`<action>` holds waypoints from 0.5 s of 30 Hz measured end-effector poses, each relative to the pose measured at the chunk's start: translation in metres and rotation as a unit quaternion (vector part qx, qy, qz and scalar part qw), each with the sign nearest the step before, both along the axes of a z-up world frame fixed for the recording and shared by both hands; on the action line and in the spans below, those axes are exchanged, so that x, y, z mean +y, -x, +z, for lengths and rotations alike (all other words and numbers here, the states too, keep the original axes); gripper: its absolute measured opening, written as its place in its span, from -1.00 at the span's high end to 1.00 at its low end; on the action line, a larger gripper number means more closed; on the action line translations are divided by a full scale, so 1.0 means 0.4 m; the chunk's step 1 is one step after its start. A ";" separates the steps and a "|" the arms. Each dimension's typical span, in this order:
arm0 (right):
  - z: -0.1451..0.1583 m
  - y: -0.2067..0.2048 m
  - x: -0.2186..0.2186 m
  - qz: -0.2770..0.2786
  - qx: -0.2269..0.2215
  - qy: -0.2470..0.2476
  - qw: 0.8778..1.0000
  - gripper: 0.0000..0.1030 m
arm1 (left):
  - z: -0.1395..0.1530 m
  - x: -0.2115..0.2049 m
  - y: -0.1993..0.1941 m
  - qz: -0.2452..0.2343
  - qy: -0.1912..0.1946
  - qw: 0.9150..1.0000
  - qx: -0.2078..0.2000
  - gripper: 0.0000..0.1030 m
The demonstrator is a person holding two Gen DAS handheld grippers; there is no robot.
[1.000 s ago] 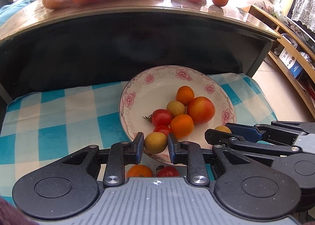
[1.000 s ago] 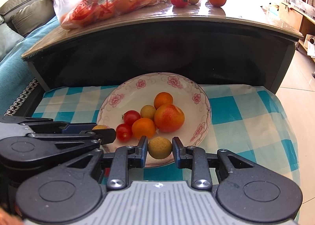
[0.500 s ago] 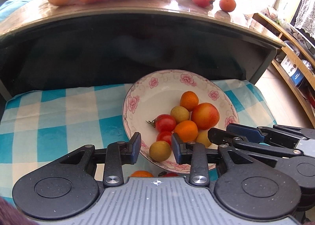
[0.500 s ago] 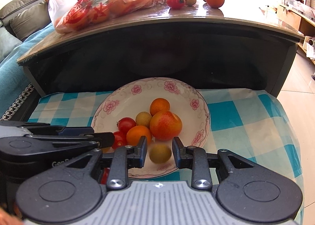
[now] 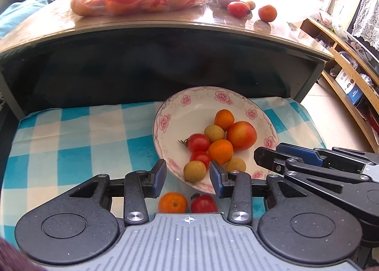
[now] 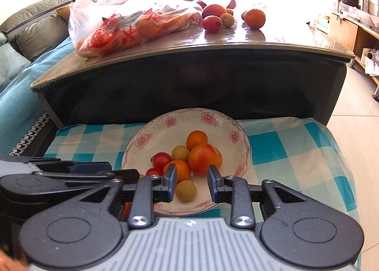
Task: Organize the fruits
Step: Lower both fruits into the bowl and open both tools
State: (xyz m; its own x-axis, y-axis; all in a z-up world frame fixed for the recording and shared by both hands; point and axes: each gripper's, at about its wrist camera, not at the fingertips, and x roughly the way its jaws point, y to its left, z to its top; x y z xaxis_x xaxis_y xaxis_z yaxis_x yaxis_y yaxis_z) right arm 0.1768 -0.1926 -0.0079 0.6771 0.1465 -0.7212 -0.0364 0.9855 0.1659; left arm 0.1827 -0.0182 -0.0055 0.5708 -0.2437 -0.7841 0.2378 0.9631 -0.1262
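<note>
- Widening, the left tool (image 5: 187, 173) has its jaws opening around a small yellow-green fruit (image 5: 194, 171) that lies on the near rim of the plate, with gaps on both sides.
- Right tool (image 6: 191, 184) shows a clear gap between its pads, gripping nothing; another yellow-green fruit (image 6: 187, 190) lies on the plate between them.
- Flowered white plate (image 5: 189, 105), on a blue-checked cloth (image 5: 71, 138), holds tomatoes, oranges, a peach-like fruit and small yellow-green fruits.
- Only the left view shows an orange (image 5: 173, 202) and a tomato (image 5: 203, 203) on the cloth before the plate.
- Behind, the table (image 6: 165, 45) carries a bag of fruit (image 6: 132, 26) and loose fruit.
</note>
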 end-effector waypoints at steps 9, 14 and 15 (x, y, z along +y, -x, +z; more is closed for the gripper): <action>0.019 0.068 0.025 0.008 0.004 0.001 1.000 0.40 | 0.022 0.009 0.074 -0.005 -0.028 1.000 -0.011 -0.01; 0.019 0.095 0.037 0.010 0.008 0.004 1.000 0.40 | 0.023 0.013 0.102 -0.005 -0.045 0.999 -0.016 -0.04; 0.017 0.100 0.039 0.010 0.010 0.004 1.000 0.40 | 0.022 0.014 0.104 -0.004 -0.046 0.999 -0.016 -0.04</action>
State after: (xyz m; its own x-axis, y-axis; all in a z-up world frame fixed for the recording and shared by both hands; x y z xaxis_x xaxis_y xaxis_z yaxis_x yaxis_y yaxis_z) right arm 0.1369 -0.1771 -0.0012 0.6592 0.1545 -0.7359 -0.0530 0.9858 0.1595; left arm 0.1409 -0.0126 0.0032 0.5934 -0.1759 -0.7854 0.2488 0.9681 -0.0288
